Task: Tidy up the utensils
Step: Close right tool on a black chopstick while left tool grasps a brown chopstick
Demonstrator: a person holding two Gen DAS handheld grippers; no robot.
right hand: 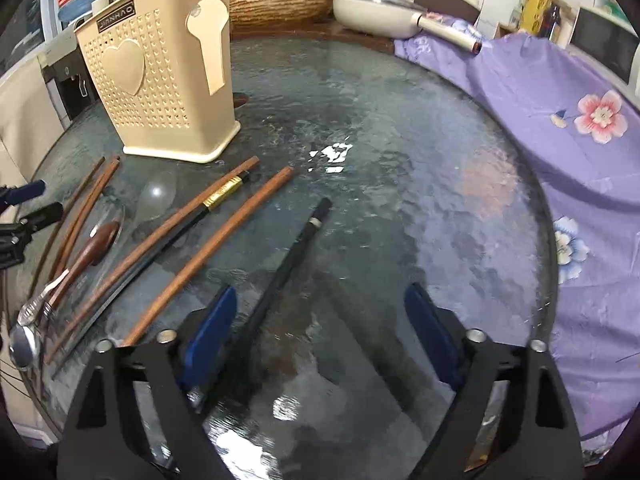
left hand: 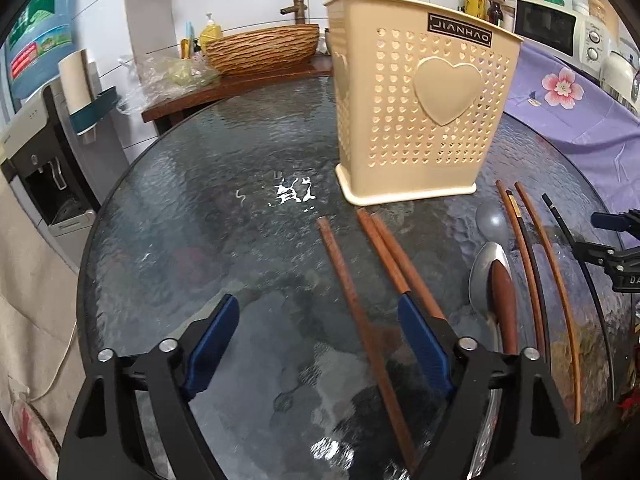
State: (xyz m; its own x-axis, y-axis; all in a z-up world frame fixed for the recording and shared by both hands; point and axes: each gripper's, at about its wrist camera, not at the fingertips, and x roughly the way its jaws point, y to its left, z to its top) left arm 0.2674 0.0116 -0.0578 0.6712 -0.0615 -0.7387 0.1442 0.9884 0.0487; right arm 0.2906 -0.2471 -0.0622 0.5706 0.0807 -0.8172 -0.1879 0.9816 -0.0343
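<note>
A cream perforated utensil holder (left hand: 424,100) with a heart on its side stands upright on the round glass table (left hand: 224,208); it also shows in the right wrist view (right hand: 160,72). Several brown wooden chopsticks (left hand: 352,300), black chopsticks (right hand: 288,256) and a metal spoon with a wooden handle (left hand: 492,280) lie loose on the glass in front of it. My left gripper (left hand: 320,320) is open and empty, low over a brown chopstick. My right gripper (right hand: 320,312) is open and empty, with a black chopstick lying between its fingers.
A woven basket (left hand: 264,48) and plastic bags sit on a wooden shelf behind the table. A purple floral cloth (right hand: 560,120) covers the right side. A white pan (right hand: 376,12) and a microwave (left hand: 552,28) stand at the back. A water dispenser (left hand: 44,148) stands at the left.
</note>
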